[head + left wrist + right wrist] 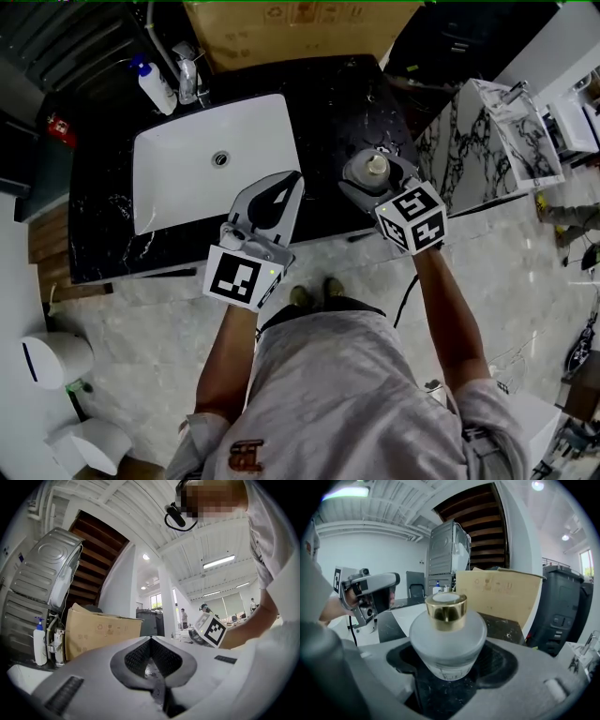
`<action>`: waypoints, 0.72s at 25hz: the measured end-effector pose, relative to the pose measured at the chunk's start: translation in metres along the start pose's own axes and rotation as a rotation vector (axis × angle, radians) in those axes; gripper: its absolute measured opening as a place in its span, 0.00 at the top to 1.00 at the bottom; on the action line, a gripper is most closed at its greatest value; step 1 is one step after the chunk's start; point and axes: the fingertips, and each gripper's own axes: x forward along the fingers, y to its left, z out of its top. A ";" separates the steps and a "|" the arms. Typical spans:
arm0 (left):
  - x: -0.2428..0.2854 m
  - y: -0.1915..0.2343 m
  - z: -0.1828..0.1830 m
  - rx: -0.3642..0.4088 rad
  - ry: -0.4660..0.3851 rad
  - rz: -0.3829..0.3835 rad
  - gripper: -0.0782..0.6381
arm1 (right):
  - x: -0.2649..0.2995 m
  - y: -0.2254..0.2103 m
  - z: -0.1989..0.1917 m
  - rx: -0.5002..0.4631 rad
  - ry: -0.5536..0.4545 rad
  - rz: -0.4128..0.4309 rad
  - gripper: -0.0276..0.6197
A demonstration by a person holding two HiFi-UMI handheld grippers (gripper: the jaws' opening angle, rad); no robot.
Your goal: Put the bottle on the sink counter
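Bottle (447, 637), frosted glass, gold cap, clamped between right gripper (451, 667) jaws, over black marbled sink counter (342, 103), left gripper (151, 644) jaws together, empty.

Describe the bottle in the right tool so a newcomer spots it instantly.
Over the black marble counter, right of the white basin, the right tool grips the bottle near the front edge. It is squat, round and frosted with a gold collar, unlike the tall white pump bottle by the tap.
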 end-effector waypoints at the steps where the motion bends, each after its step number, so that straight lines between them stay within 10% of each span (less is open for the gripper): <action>1: 0.002 0.000 -0.002 -0.001 0.004 0.005 0.89 | 0.005 -0.003 -0.004 0.004 0.012 0.005 0.45; 18: 0.017 0.010 -0.024 -0.004 0.060 0.077 0.89 | 0.056 -0.016 -0.048 0.009 0.164 0.071 0.45</action>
